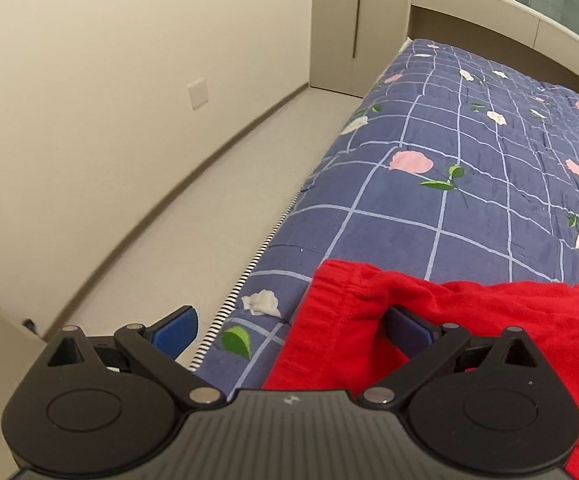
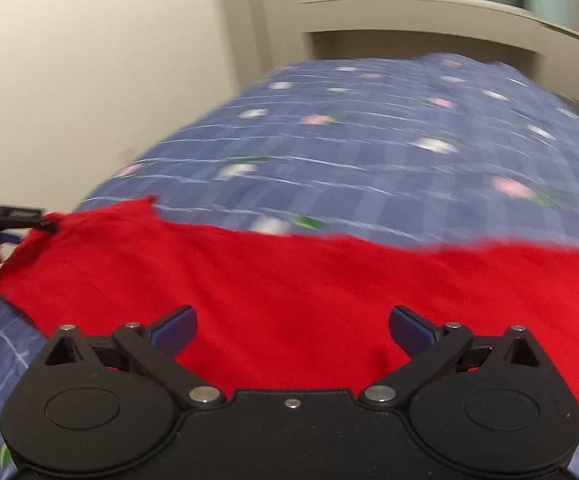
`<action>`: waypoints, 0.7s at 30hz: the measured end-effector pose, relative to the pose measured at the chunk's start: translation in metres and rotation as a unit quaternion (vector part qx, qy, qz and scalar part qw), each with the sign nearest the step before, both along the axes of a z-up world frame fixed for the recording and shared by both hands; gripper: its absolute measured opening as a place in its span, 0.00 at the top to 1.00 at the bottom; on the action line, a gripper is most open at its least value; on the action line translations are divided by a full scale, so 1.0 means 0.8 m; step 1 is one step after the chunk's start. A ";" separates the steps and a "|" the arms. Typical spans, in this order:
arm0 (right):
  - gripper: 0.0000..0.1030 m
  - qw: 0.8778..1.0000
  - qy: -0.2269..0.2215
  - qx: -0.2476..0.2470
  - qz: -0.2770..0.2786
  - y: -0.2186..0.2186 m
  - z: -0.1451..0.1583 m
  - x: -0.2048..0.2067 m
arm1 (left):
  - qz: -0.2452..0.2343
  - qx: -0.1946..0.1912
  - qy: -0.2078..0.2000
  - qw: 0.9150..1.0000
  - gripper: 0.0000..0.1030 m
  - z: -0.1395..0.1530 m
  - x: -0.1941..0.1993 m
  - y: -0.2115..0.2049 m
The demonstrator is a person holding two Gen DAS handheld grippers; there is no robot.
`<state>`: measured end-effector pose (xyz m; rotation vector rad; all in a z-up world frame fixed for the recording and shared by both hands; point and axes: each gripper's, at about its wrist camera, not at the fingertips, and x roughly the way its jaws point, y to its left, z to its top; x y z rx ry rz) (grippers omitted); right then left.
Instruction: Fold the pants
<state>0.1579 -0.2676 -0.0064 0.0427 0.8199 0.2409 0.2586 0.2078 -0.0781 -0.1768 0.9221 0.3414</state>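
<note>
Pants (image 2: 289,292), red and limp, lie spread across the blue flowered quilt (image 1: 469,184) on the bed. The cloth looks light, soft and wrinkle-prone, so I judge it will sag and drag unless pinched at a firm edge; the gathered waistband (image 1: 353,280), at 12 o'clock from the left claw (image 1: 293,330), seems the best hold. That claw stands spread wide, gripping nothing, one finger over the bed's edge, the other against a red fold. The right claw (image 2: 293,330) is likewise spread wide above the cloth. Only the right view, blurred, shows the garment's long span, with the other tool at its 9 o'clock corner; only the left shows floor (image 1: 177,240) and waistband clearly.
</note>
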 end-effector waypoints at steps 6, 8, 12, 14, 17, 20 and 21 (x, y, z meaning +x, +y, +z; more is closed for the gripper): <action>0.01 0.996 -0.009 0.003 -0.093 -0.075 0.010 -0.050 | -0.007 0.016 -0.011 1.000 0.01 0.030 -0.023 -0.047; 0.01 0.993 -0.014 0.008 -0.115 -0.093 0.011 -0.058 | -0.019 0.012 -0.022 0.999 0.00 0.044 -0.033 -0.073; 0.01 0.991 -0.027 0.010 -0.133 -0.116 0.014 -0.070 | -0.064 0.001 -0.040 0.997 0.00 0.066 -0.047 -0.138; 0.01 0.990 -0.030 0.005 -0.140 -0.128 0.015 -0.075 | -0.095 -0.004 -0.046 0.994 0.00 0.074 -0.050 -0.177; 0.01 0.987 -0.036 0.008 -0.155 -0.158 0.014 -0.083 | -0.142 -0.020 -0.049 0.988 0.00 0.082 -0.050 -0.236; 0.01 0.984 -0.040 0.014 -0.176 -0.194 0.011 -0.084 | -0.183 -0.039 -0.049 0.981 0.00 0.080 -0.050 -0.293; 0.00 0.982 -0.041 0.016 -0.181 -0.205 0.010 -0.084 | -0.195 -0.046 -0.048 0.978 0.00 0.078 -0.049 -0.313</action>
